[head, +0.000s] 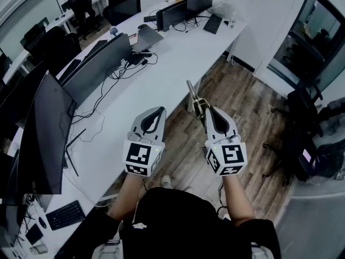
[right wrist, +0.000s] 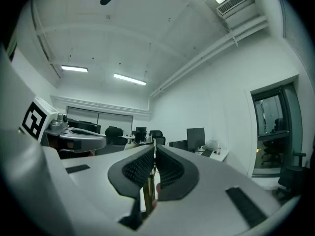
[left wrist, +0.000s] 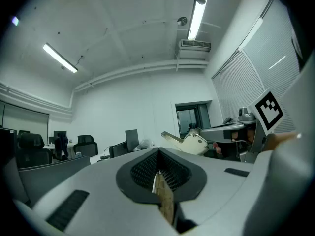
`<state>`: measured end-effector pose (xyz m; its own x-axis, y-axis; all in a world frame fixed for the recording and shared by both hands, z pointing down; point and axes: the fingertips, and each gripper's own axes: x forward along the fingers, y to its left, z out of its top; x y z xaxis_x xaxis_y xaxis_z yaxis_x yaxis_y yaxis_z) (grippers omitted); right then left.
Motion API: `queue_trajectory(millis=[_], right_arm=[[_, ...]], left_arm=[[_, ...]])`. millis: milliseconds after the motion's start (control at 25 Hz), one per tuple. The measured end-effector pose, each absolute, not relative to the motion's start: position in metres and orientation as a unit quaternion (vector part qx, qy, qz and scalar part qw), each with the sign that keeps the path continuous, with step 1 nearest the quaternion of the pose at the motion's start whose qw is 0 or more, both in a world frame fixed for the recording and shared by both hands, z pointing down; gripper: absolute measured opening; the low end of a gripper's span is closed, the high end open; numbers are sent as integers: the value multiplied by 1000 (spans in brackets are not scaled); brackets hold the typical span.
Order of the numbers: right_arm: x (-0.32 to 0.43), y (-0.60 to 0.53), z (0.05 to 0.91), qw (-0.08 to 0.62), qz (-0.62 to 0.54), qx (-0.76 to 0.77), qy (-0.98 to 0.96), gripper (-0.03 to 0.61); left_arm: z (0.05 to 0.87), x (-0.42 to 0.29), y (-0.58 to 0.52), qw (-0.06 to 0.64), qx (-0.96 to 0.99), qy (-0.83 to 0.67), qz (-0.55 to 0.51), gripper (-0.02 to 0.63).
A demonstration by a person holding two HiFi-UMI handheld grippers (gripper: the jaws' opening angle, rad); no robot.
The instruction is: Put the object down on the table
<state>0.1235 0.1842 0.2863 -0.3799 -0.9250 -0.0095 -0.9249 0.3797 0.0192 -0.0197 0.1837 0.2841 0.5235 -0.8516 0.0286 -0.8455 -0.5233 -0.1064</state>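
Note:
My right gripper (head: 208,112) is shut on a cream and metal object, like a small stapler (head: 194,97), which sticks out past the fingertips over the wood floor next to the white table (head: 178,63). In the left gripper view the same object (left wrist: 189,142) shows as a beak-shaped cream piece ahead of the right gripper (left wrist: 224,132). In the right gripper view it is a thin brass-coloured strip (right wrist: 147,193) pinched between the pads. My left gripper (head: 157,115) is held beside it, jaws shut; a narrow tan strip (left wrist: 165,203) shows between them, and I cannot tell what it is.
The long white table carries monitors (head: 97,63), a laptop (head: 146,36), keyboards (head: 213,23) and cables. A big dark monitor (head: 40,139) stands at the near left. Black chairs (head: 307,139) stand on the floor (head: 242,101) at the right.

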Motion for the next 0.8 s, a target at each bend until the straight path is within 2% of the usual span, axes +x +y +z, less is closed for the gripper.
queue_trajectory(millis=[800], right_arm=[[139, 201, 285, 1, -4, 545, -839, 28]], left_arm=[[283, 0, 198, 40, -872, 487, -37, 14]])
